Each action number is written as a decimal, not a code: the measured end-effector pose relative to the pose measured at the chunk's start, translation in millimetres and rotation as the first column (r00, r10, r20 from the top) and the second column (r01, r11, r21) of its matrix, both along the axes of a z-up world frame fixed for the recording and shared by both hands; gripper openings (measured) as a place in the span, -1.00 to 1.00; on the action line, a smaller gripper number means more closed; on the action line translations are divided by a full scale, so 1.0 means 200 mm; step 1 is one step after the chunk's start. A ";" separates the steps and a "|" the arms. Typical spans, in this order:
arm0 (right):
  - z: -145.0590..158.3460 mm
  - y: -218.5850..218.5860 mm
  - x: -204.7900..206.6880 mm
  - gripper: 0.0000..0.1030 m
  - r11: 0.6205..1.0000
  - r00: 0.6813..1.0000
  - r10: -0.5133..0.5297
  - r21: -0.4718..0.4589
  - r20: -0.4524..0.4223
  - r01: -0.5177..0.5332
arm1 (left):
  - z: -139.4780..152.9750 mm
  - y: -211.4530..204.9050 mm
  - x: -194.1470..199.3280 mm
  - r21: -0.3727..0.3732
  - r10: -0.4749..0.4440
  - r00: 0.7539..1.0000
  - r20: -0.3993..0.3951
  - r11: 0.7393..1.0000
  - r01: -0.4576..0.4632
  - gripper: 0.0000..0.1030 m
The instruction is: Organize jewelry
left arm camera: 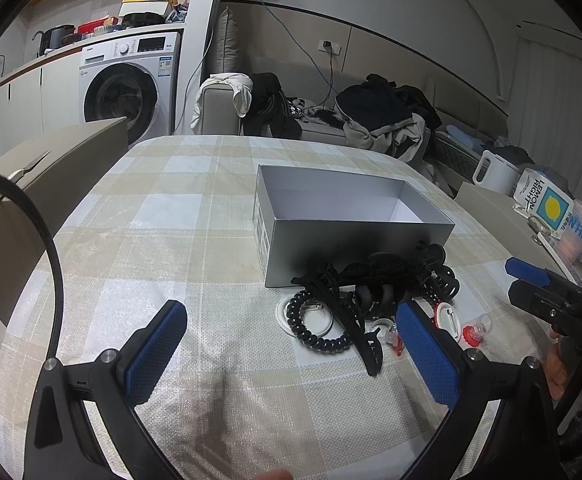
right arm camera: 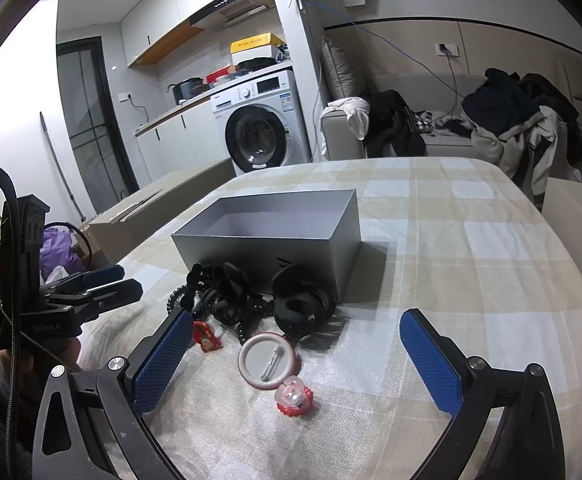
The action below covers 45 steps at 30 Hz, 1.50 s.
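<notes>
Checked cloth covers the table (right arm camera: 471, 248), where I see one grey box (right arm camera: 275, 236), bare as far as I can see inside, so sorting looks unstarted. Against its near wall sits a tangle of black hair pieces (left arm camera: 375, 284), too knotted to count, plus two round badges (right arm camera: 268, 360) and one red trinket (right arm camera: 294, 399). My left gripper (left arm camera: 291, 354) and right gripper (right arm camera: 297, 366) both gape, carrying nothing.

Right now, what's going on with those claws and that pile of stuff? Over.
Left claw open, right claw open, both empty. Grey box empty. Black hair-tie pile and round badge on tablecloth, in front of box. Nothing blocking.

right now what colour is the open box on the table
Silver-grey outside, paler inside; the open box shows best in the right wrist view.
</notes>
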State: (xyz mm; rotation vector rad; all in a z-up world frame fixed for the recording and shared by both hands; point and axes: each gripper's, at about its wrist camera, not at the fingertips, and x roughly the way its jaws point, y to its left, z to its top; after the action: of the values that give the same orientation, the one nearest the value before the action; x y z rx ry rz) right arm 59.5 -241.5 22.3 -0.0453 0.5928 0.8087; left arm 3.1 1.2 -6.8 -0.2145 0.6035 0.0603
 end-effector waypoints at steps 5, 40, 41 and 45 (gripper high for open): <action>0.00 0.00 0.00 1.00 1.000 1.000 -0.003 -0.001 -0.003 0.003 | 0.00 0.00 0.00 0.001 0.002 1.000 0.001 1.000 -0.002 0.98; -0.01 0.01 0.04 1.00 1.000 0.998 -0.014 -0.009 -0.055 0.013 | 0.01 0.03 0.01 -0.036 -0.005 1.000 -0.008 0.999 0.004 0.98; -0.01 0.01 0.05 1.00 1.000 0.997 -0.027 -0.015 -0.071 0.026 | 0.01 0.03 0.00 -0.036 0.001 1.000 -0.005 0.999 -0.001 0.98; -0.05 -0.01 0.06 1.00 0.993 0.986 -0.102 -0.068 -0.135 0.093 | 0.03 0.02 -0.02 -0.022 0.023 1.000 0.012 0.999 -0.023 0.98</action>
State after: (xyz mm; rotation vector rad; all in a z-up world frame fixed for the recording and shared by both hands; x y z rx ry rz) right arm 72.3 -244.2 13.2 -0.0162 0.7460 0.7018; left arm -0.5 5.8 -0.5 -0.2427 0.5893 0.0748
